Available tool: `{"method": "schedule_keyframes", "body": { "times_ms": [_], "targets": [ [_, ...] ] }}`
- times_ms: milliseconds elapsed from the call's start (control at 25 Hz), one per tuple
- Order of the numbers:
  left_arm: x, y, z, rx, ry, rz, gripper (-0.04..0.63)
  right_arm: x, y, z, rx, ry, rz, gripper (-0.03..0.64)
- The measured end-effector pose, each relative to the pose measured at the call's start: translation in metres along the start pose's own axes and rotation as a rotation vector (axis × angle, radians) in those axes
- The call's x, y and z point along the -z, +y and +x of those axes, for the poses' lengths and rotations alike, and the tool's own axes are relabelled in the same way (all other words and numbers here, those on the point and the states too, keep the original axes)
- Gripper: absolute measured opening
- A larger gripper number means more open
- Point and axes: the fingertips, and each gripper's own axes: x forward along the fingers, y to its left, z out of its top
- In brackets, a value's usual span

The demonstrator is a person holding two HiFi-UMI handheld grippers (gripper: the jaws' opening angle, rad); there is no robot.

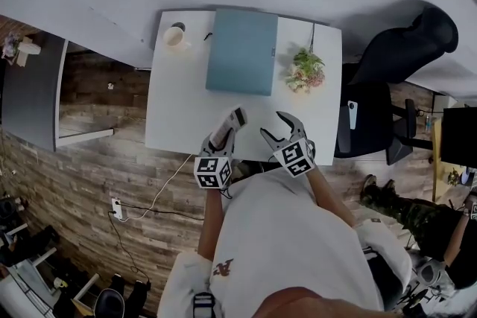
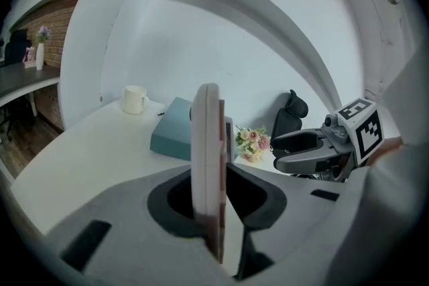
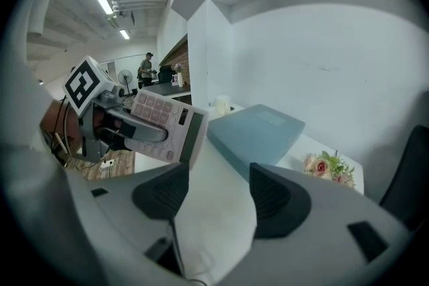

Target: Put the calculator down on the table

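Note:
My left gripper (image 1: 236,115) is shut on a pale pink calculator (image 3: 164,125), held on edge above the near part of the white table (image 1: 179,108). In the left gripper view the calculator (image 2: 208,164) stands upright between the jaws, seen edge-on. The right gripper view shows its keypad and dark display, with one left finger (image 3: 144,132) across the keys. My right gripper (image 1: 273,125) hovers open just to the right, nothing between its fingers, and it appears in the left gripper view (image 2: 278,152) too.
A teal box (image 1: 242,51) lies at the table's far middle, a white mug (image 1: 176,36) at the far left and a small flower bunch (image 1: 305,71) to the right. A black office chair (image 1: 387,78) stands right of the table. A cable (image 1: 168,186) hangs off the near edge.

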Motion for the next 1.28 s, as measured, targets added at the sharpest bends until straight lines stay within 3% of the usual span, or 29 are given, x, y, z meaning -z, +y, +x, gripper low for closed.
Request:
{"method": "schedule_keyframes", "body": {
  "times_ms": [400, 1280],
  "targets": [
    [0.026, -0.009, 0.025, 0.066, 0.054, -0.091, 0.086, 0.023, 0.004, 0.006, -0.025, 0.045, 0.021, 0.282],
    [0.079, -0.012, 0.055, 0.151, 0.177, -0.418, 0.091, 0.048, 0.01, 0.02, -0.072, 0.12, 0.018, 0.278]
  ]
}}
